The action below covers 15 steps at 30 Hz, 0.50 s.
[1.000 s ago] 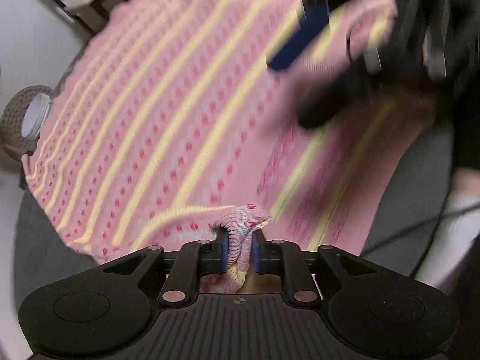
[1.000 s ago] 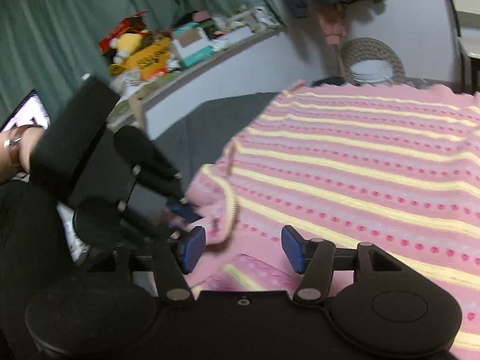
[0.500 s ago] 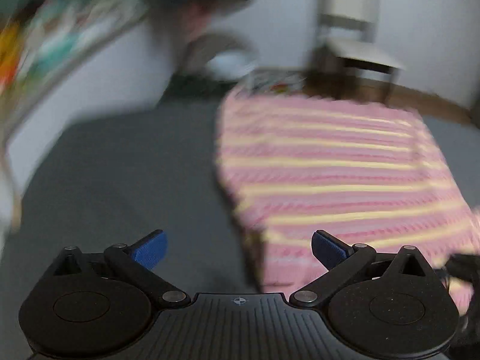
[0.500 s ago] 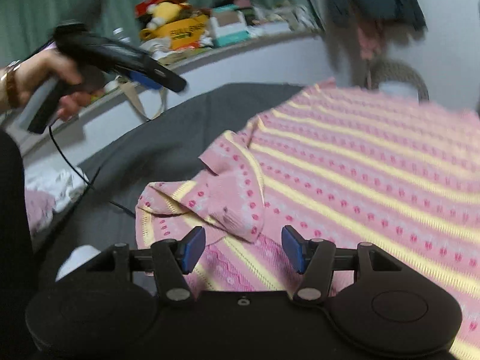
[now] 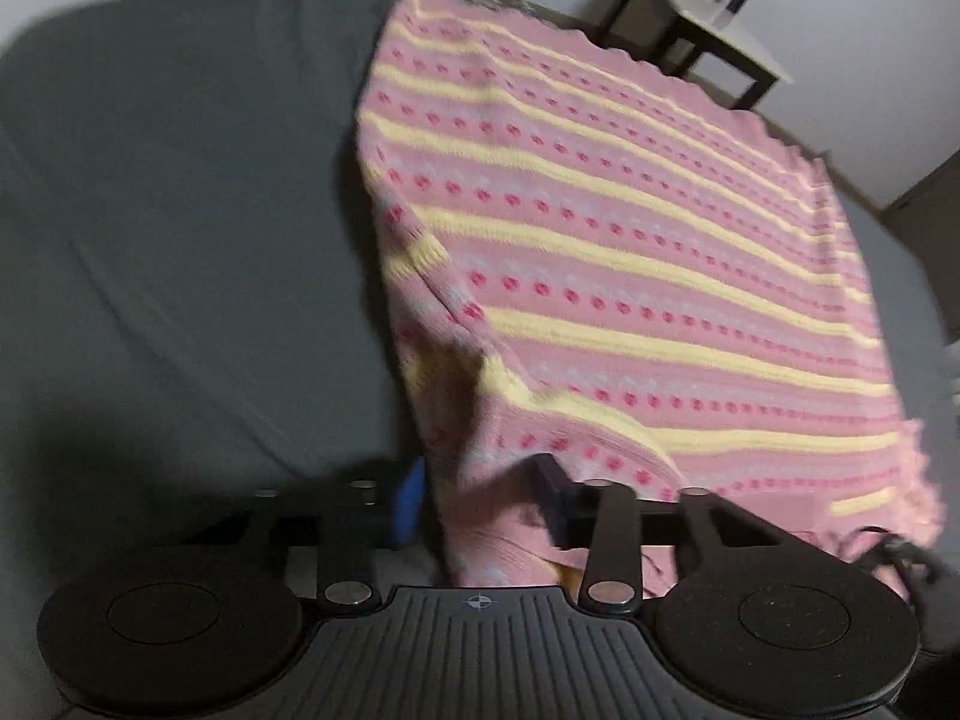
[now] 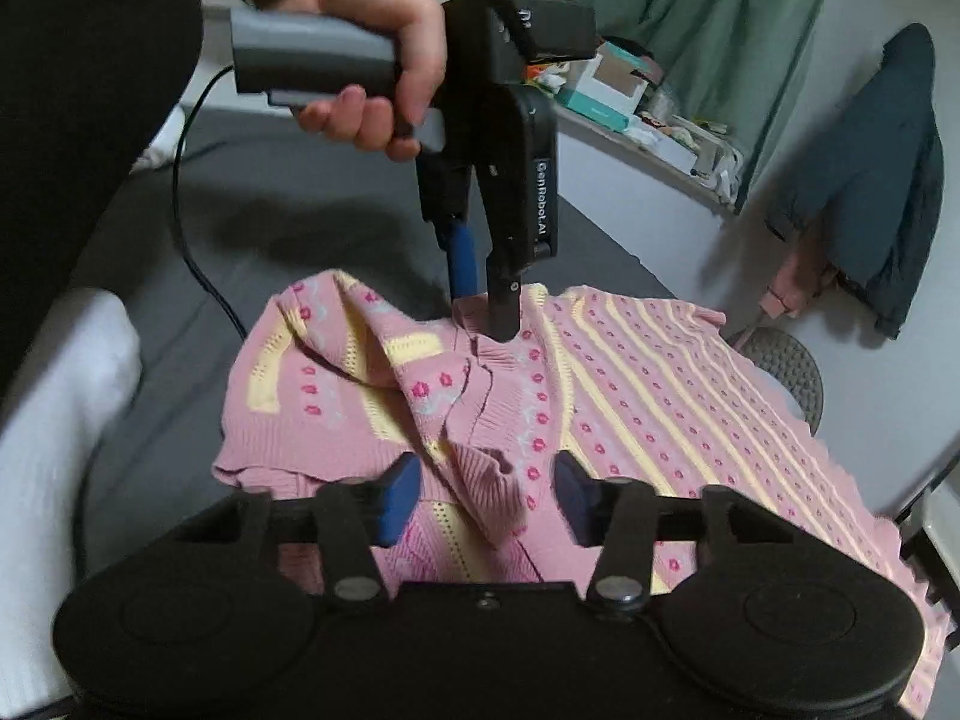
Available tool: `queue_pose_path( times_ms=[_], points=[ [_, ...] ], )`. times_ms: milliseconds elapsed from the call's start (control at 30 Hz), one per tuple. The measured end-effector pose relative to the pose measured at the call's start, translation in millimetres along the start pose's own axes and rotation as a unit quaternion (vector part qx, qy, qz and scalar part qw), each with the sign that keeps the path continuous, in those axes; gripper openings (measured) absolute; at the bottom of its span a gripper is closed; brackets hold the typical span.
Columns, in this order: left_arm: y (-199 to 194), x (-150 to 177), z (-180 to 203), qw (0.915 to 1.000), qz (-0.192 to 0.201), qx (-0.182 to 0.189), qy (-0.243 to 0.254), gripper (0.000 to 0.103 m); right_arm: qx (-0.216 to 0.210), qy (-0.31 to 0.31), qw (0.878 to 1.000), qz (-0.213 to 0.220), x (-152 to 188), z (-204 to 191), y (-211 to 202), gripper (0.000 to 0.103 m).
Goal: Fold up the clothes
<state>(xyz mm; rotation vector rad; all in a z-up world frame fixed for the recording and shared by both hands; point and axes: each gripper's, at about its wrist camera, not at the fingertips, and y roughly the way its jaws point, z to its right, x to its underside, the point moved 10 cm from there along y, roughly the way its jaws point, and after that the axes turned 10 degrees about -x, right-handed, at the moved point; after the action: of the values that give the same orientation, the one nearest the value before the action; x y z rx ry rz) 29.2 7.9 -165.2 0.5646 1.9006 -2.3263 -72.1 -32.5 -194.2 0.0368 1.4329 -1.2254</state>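
My left claw [image 6: 486,306] points straight down at the pink striped sweater [image 5: 630,276], its tips pressed into a ridge of knit near the sweater's bunched end. In its own view the two fingers stand partly apart with a fold of the knit rising between them; the blue pad [image 5: 408,501] on one side shows clear of the cloth, while the other finger is half covered by it. Whether the fabric is truly pinched I cannot tell. My left hand [image 6: 372,66] wraps the grey handle of that claw, a bracelet at the wrist and a black cable trailing off behind.

My right claw [image 6: 486,495] sits low and level at the near edge of the sweater, jaws wide apart, blue pads [image 6: 399,495] on either side of a rumpled flap of ribbed knit that lies between them without being squeezed.

The sweater lies spread over a dark grey bed [image 5: 180,210], flat across most of its body, yellow bands and rows of red dots running across it, and crumpled only at the end nearest me. A dark jacket [image 6: 870,180] hangs on the wall, green curtains [image 6: 720,18] behind a cluttered shelf [image 6: 630,108], and a chair [image 5: 702,18] stands past the bed's far corner.
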Motion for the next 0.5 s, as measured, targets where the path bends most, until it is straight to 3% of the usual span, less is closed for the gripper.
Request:
queue_pose_path(
  times_ms=[67,100,200,300,400,467,500],
  points=[
    [2.1,0.2,3.1,0.9997,0.000,0.024,-0.006,0.019,-0.006,0.025,1.000,0.003,1.7,3.8,2.4,0.033],
    [1.4,-0.5,3.0,0.9992,0.001,0.037,-0.015,0.005,-0.015,0.037,0.999,0.004,2.9,6.0,3.3,0.029],
    [-7.0,-0.9,3.9,0.9950,0.005,0.089,-0.045,0.005,-0.044,0.084,0.996,0.003,10.6,15.6,6.8,0.004],
    [-12.6,-7.6,7.9,0.9899,0.016,0.123,-0.069,0.005,-0.078,0.163,0.983,0.030,10.7,28.8,5.0,0.003],
    [-17.8,-18.6,12.3,0.9849,0.026,0.142,-0.096,0.005,-0.105,0.282,0.949,0.088,8.2,57.5,-8.8,0.003],
    [-19.6,-25.5,11.3,0.9829,0.031,0.138,-0.118,0.005,-0.107,0.375,0.911,0.138,13.4,87.0,-20.4,0.003],
    [-19.1,-28.4,6.2,0.9849,0.037,0.113,-0.126,0.005,-0.105,0.415,0.890,0.154,19.8,100.2,-23.9,0.003]
  ],
)
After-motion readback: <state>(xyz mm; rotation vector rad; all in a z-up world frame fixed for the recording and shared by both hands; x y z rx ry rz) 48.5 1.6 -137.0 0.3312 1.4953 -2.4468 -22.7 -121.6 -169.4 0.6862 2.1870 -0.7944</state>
